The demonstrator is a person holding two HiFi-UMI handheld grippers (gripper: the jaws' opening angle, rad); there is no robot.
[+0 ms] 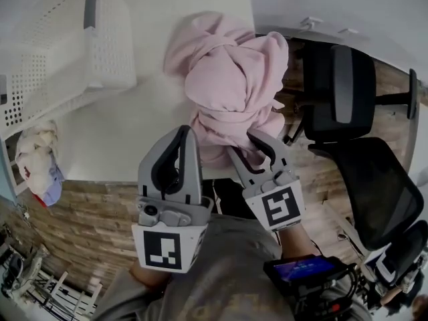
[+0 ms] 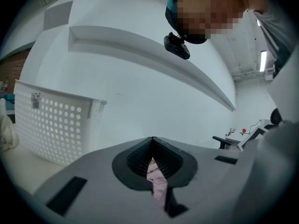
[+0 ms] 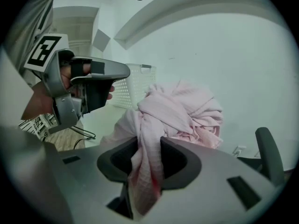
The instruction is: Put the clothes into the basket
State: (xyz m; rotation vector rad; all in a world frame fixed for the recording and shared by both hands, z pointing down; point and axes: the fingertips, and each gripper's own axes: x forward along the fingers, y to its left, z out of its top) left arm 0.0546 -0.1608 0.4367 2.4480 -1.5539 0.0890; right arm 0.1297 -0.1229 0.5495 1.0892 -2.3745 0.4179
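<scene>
The head view alone takes in the whole layout. A white perforated plastic basket (image 1: 107, 45) stands at the far left of the white table (image 1: 127, 139), and a cream bundle of cloth (image 1: 35, 154) lies below it at the table's left edge. Then come the left gripper (image 1: 185, 132), the pink waffle-textured cloth garment (image 1: 234, 79), the right gripper (image 1: 246, 146) and, off the table, a black mesh office chair (image 1: 361, 179).

In that view the left gripper seems just beside the garment. Only the left gripper view shows its jaws clenched on a thin sliver of the pink fabric. The right gripper view shows the right jaws grasping a thick twisted fold of the same garment, which runs down between them. It also shows a hand around the left gripper's handle.

The garment is a crumpled, knotted heap at the near edge of the table, right of the basket and well apart from it. Its folds are wound over one another and its colour is a pale, even pink.

A small white sticker (image 2: 35, 97) sits on the basket's upper corner in the left gripper view, its print too small to read. Each gripper's cube carries a black-and-white square marker. A device with a lit blue screen (image 1: 304, 269) sits behind the right gripper, its content illegible
</scene>
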